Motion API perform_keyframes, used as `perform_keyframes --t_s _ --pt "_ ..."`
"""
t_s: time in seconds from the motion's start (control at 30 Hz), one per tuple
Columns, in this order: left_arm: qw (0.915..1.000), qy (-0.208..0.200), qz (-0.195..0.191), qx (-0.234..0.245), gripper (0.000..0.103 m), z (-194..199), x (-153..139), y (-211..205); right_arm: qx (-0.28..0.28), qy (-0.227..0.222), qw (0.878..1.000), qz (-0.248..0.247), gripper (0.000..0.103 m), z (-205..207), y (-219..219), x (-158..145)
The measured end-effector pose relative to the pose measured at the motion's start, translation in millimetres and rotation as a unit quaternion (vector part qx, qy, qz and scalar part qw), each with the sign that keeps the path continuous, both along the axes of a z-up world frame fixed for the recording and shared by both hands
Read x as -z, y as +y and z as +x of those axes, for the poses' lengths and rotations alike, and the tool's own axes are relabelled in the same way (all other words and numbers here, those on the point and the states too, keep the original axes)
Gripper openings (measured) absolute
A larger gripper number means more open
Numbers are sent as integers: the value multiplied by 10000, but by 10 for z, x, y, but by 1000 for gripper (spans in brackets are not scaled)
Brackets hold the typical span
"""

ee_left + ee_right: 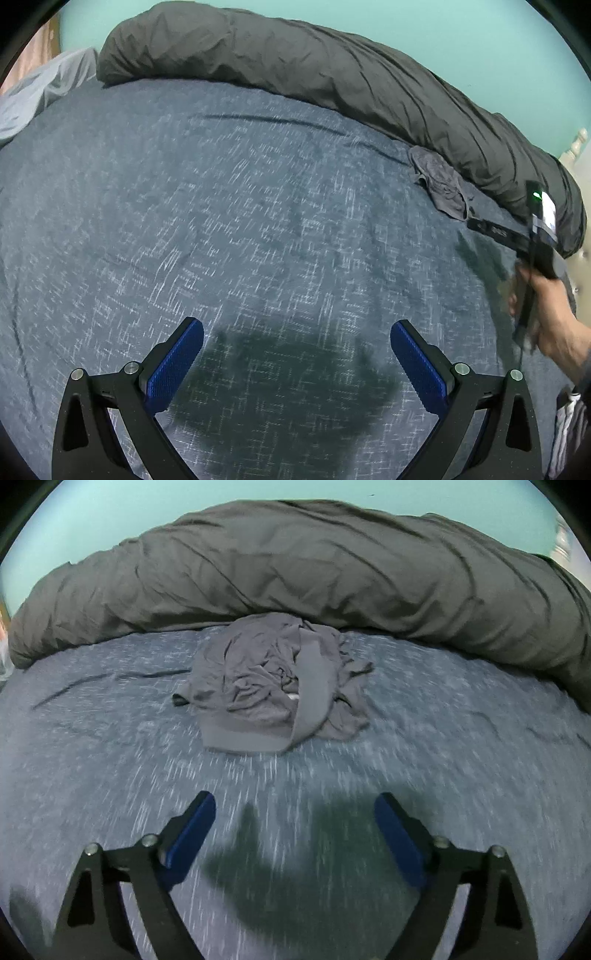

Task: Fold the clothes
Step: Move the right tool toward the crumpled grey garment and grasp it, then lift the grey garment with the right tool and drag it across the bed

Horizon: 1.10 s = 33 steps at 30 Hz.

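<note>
Only the right wrist view shows the crumpled grey garment (275, 686) plainly: it lies in a heap on the blue flecked bedspread (461, 746), just in front of the long dark grey rolled duvet (314, 572) that runs across the far side of the bed, its far edge seeming to touch that roll. A broad flat band of the garment (a hem or waistband, it cannot be told which) curves down the heap's right half and along its near edge. The heap has no clear long axis; it is a little wider than deep, spreading left to right along the duvet. The left wrist view catches the same garment (441, 182) only small and far to the right, against the duvet (295, 70), but it alone shows the person's right hand (546, 314) gripping the handle of the other tool, and a pale blue cloth (40, 92) at the far left. The left gripper (297, 352) hovers over bare bedspread (221, 203), jaws spread wide with nothing between them. The right gripper (295, 821) is likewise wide apart and empty, well short of the garment, and its view is blurred.
</note>
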<state>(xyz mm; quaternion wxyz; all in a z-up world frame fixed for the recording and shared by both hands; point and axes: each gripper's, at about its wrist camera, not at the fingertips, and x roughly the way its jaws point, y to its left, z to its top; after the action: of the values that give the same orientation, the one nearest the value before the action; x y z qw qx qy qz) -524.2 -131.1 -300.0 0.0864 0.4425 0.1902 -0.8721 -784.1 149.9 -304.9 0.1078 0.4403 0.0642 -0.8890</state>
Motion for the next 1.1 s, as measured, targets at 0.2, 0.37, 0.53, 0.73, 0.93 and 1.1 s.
perform_keyframes --t_s 0.2,0.37,0.53,0.73,0.93,1.1 --pt "10000 -17 66 7 103 164 80 -102 151 -132 9998 -51 48 -332 -75 140" --pt "9999 -52 160 -32 103 310 142 -185 331 -258 9988 -239 14 -413 -84 211" --pt "9998 -32 199 -34 103 504 123 -201 300 -17 9992 -267 1 -289 -19 7" --pt "9996 66 260 -48 103 903 -44 -140 -85 111 9991 -412 1 309 42 -211" --pt "9997 198 143 -41 103 1478 -200 -7 -472 199 9956 -779 1 1195 22 -445" --pt "9991 326 221 -133 103 2047 -202 146 -528 229 9916 -1161 1 2065 131 -575"
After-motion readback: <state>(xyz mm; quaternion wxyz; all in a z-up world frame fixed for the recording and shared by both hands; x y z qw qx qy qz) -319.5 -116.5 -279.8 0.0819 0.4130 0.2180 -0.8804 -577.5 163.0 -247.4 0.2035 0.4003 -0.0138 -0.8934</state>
